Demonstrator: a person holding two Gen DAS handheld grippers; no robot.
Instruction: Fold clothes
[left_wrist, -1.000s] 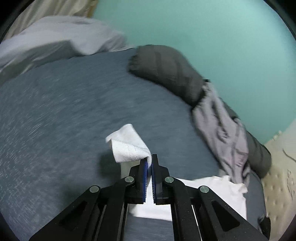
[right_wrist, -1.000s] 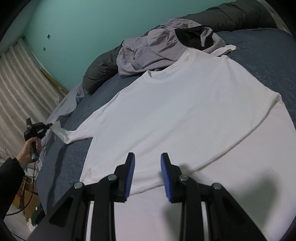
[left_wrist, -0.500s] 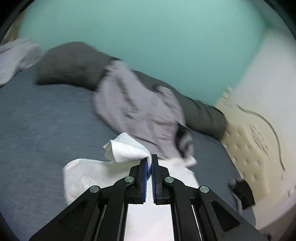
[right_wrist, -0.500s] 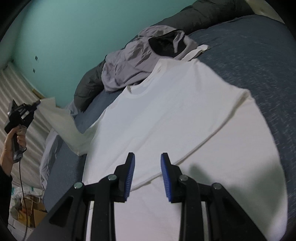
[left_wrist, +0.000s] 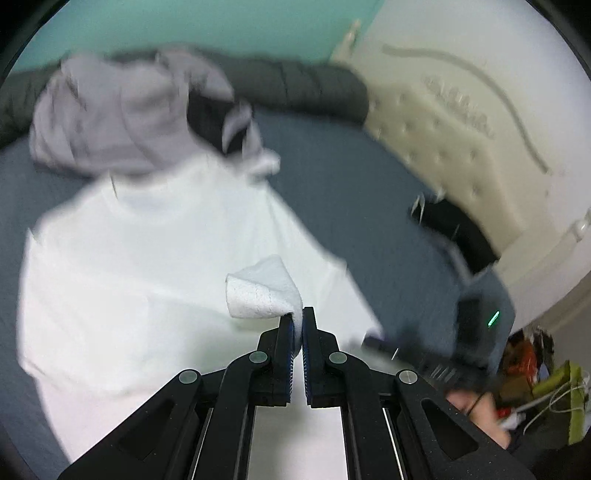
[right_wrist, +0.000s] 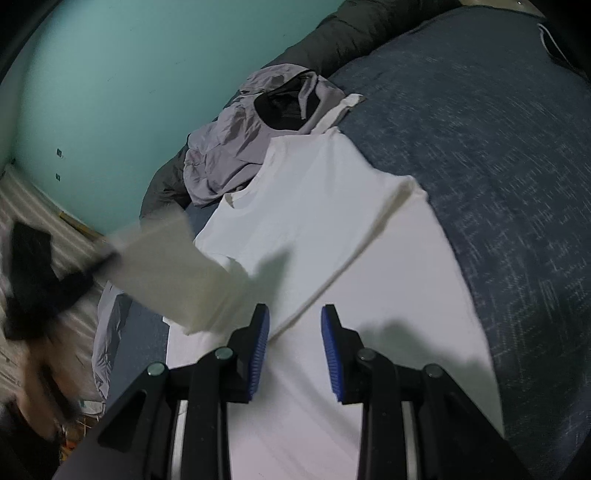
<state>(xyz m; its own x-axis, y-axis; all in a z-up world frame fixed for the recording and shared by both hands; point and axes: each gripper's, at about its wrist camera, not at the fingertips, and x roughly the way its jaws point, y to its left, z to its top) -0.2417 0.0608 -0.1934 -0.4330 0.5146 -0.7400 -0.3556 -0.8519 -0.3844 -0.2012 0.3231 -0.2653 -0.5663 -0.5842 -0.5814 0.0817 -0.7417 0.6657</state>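
Note:
A white long-sleeved shirt (right_wrist: 325, 229) lies spread on the blue bed (right_wrist: 498, 155), collar toward the far wall. My left gripper (left_wrist: 298, 312) is shut on the cuff of its sleeve (left_wrist: 258, 291), which sticks up past the fingertips above the shirt body (left_wrist: 147, 258). In the right wrist view that sleeve (right_wrist: 166, 273) hangs in the air, stretched from the blurred left gripper (right_wrist: 44, 280) across to the shirt's shoulder. My right gripper (right_wrist: 294, 314) hovers open over the lower part of the shirt, with nothing between its blue pads.
A crumpled grey garment (right_wrist: 236, 144) with a black piece (right_wrist: 280, 105) lies beyond the collar. A dark rolled duvet (left_wrist: 295, 88) runs along the teal wall. A cream tufted headboard (left_wrist: 450, 147) stands at the right. The right gripper's body (left_wrist: 476, 325) shows blurred there.
My left gripper has swung with the sleeve cuff from the bed's far side over onto the shirt body, lifting the sleeve off the bed. The right gripper shifted slightly and stayed open.

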